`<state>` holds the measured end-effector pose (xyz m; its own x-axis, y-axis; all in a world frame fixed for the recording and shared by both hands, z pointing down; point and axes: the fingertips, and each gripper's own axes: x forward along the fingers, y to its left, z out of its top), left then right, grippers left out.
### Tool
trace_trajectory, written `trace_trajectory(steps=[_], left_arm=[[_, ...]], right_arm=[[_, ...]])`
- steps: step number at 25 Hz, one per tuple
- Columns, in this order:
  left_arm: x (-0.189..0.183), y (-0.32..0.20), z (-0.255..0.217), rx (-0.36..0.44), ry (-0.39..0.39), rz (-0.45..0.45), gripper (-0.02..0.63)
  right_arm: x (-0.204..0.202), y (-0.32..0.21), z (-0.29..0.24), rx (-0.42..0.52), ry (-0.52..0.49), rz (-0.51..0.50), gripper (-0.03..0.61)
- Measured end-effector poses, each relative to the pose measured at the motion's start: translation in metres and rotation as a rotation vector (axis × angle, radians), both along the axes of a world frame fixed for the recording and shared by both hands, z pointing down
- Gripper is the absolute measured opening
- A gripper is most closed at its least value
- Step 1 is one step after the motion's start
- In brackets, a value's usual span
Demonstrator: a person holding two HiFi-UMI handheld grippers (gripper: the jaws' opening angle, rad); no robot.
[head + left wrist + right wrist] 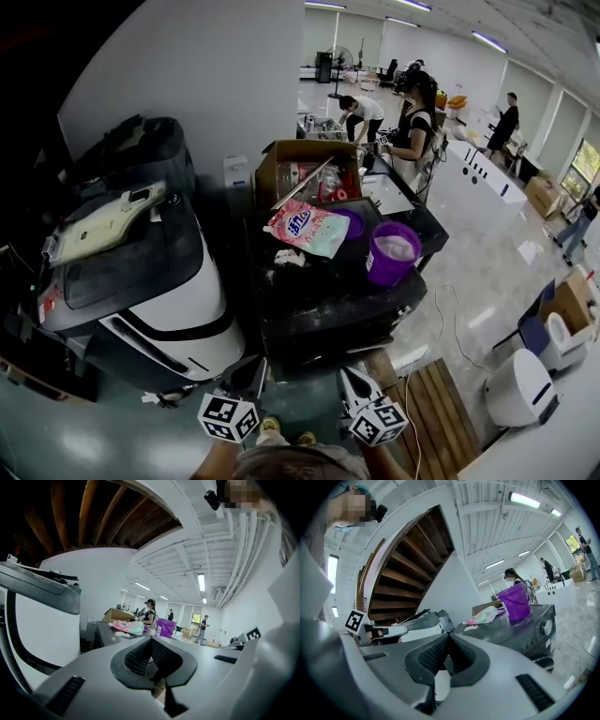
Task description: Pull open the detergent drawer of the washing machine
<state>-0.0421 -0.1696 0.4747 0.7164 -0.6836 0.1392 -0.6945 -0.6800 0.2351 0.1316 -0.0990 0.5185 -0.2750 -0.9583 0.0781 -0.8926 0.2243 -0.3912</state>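
The dark washing machine (319, 305) stands just ahead of me, its top covered in clutter. In the right gripper view its grey front (525, 632) shows a round knob (546, 627). I cannot pick out the detergent drawer in any view. My left gripper (251, 370) and right gripper (352, 377) hang side by side low in front of the machine, apart from it. The left gripper's (151, 640) jaws meet at the tips with nothing between them. The right gripper's (449, 635) jaws are likewise shut and empty.
On the machine's top lie a pink detergent bag (307, 228), a purple bucket (393, 252) and a cardboard box (305, 169). A white-and-black appliance (164, 309) stands close on the left. A slatted wooden platform (436, 403) lies at the right. People (412, 122) stand beyond.
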Motion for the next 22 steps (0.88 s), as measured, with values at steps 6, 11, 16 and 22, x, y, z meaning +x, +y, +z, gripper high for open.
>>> trace_trajectory(steps=[6,11,16,22], left_arm=[[0.002,-0.014,0.002,0.004,0.001,0.015,0.02],[0.003,-0.021,0.003,0.0,0.002,0.025,0.02],[0.008,-0.024,0.003,-0.002,0.0,0.037,0.02],[0.004,-0.03,0.007,-0.01,-0.009,0.03,0.02]], right_arm=[[-0.001,-0.016,-0.006,0.029,-0.001,0.01,-0.005],[0.001,-0.025,-0.008,0.046,-0.048,0.022,-0.001],[0.001,-0.031,-0.004,0.031,-0.082,0.012,0.036],[-0.005,-0.038,0.0,0.019,-0.184,-0.037,0.109]])
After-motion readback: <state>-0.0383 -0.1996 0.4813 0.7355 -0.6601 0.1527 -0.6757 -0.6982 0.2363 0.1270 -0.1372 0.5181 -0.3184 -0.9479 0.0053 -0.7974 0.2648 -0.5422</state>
